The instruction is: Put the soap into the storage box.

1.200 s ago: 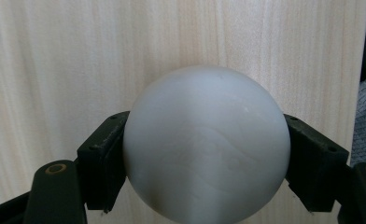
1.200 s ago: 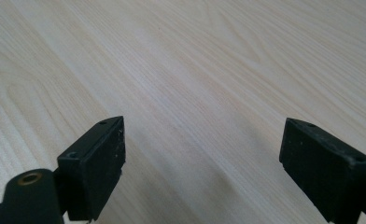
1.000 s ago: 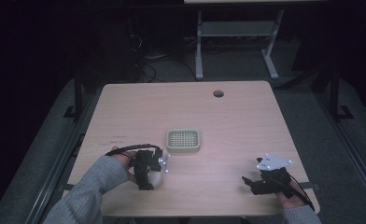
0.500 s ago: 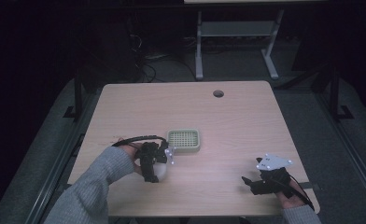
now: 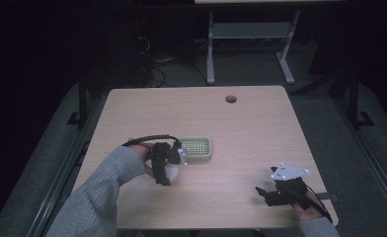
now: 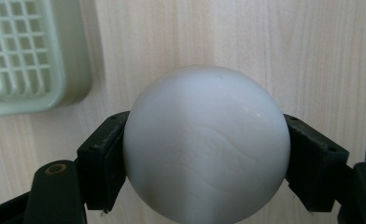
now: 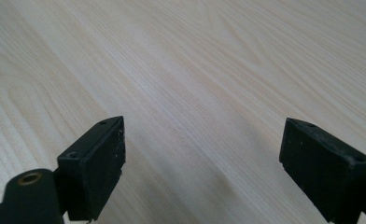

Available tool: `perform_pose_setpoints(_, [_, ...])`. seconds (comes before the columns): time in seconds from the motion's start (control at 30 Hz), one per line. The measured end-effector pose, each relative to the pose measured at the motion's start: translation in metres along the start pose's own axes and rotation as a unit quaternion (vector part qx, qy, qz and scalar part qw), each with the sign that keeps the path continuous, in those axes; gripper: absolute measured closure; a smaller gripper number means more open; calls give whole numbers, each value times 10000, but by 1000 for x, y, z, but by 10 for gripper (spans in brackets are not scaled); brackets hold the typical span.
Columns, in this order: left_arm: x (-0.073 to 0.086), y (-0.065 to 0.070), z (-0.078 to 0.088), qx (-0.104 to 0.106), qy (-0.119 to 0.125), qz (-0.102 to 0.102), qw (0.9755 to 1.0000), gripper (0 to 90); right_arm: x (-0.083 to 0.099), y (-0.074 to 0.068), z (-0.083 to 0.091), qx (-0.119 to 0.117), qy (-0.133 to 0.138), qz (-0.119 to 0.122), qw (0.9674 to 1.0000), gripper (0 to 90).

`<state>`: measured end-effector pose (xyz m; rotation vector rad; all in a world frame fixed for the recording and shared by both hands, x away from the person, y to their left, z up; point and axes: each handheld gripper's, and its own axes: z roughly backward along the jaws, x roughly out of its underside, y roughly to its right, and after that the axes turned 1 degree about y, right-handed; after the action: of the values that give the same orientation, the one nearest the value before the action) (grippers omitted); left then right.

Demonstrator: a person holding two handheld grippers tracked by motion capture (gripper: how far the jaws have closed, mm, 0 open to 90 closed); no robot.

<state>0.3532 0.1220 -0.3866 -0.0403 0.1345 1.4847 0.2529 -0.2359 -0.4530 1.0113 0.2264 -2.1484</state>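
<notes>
Left fingers clamped around one white ball, right fingers apart, beside one green basket.

No readable text, label, brand, number or sign appears on anything in these views.

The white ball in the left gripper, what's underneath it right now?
Pale wood table shows all around the white ball, which the left gripper clamps between its jaws. The spot directly beneath is covered by the ball. The green basket lies off to one side, apart.
</notes>
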Motion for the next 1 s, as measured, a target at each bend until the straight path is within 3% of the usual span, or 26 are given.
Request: perform_pose_setpoints(1.0, [-29,-39,7,-41,-155,-31,9999,238,0,1,1,9,44,-31,10000,139])
